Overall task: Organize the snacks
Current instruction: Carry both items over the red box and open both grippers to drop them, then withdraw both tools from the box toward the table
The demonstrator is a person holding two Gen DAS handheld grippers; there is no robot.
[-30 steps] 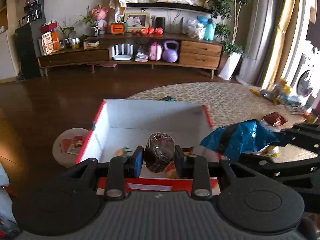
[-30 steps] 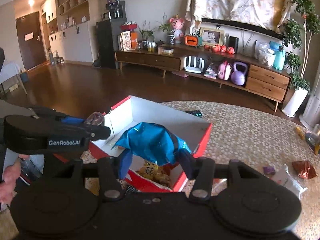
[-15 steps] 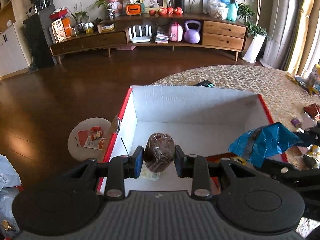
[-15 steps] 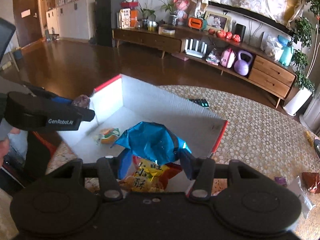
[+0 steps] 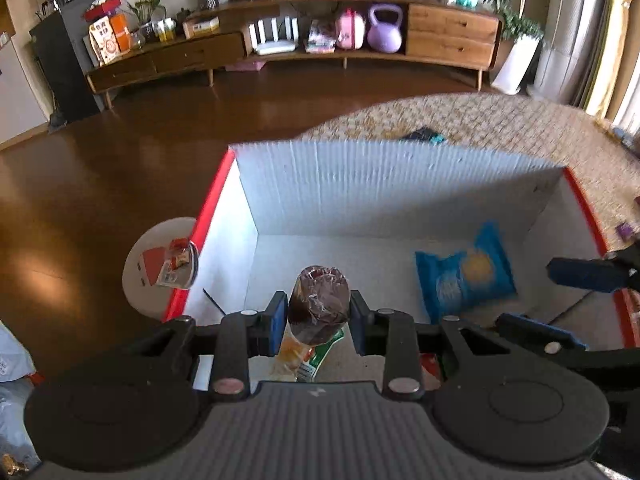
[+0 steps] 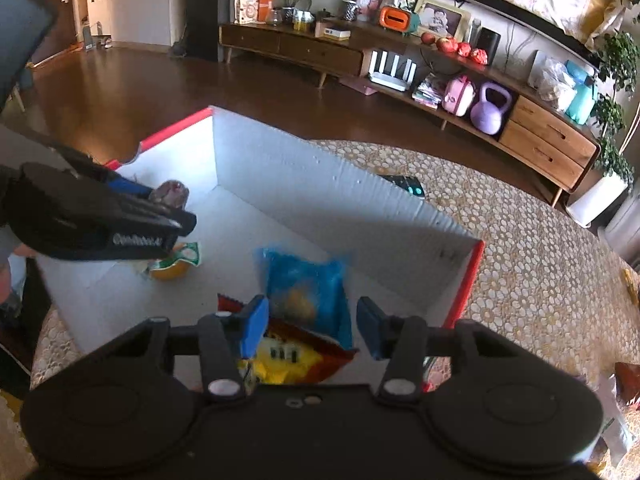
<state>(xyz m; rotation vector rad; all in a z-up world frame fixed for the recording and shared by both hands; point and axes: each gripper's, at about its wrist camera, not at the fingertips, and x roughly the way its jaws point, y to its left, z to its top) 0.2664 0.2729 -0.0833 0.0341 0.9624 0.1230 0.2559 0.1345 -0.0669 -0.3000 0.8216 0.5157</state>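
A red cardboard box [image 5: 400, 184] with a white inside stands on the table and also shows in the right wrist view [image 6: 320, 196]. My left gripper [image 5: 318, 322] is shut on a dark brown wrapped snack [image 5: 318, 306] and holds it over the box's left part; the snack also shows in the right wrist view [image 6: 172, 194]. My right gripper [image 6: 308, 322] is open and empty above the box. A blue snack bag [image 6: 306, 292] lies on the box floor just below it and also shows in the left wrist view [image 5: 466, 276]. A yellow-red bag [image 6: 288, 356] and a green-orange snack [image 6: 174, 264] lie inside too.
The table has a patterned yellow cloth [image 6: 540, 280]. A dark remote [image 6: 404, 184] lies behind the box. Loose wrappers [image 6: 626, 384] lie on the cloth at the right. A small white round stool [image 5: 160, 264] stands on the floor left of the box.
My right gripper has opened and the blue bag has dropped onto the box floor. Both grippers have moved forward and lower over the box. The left still holds the brown snack.
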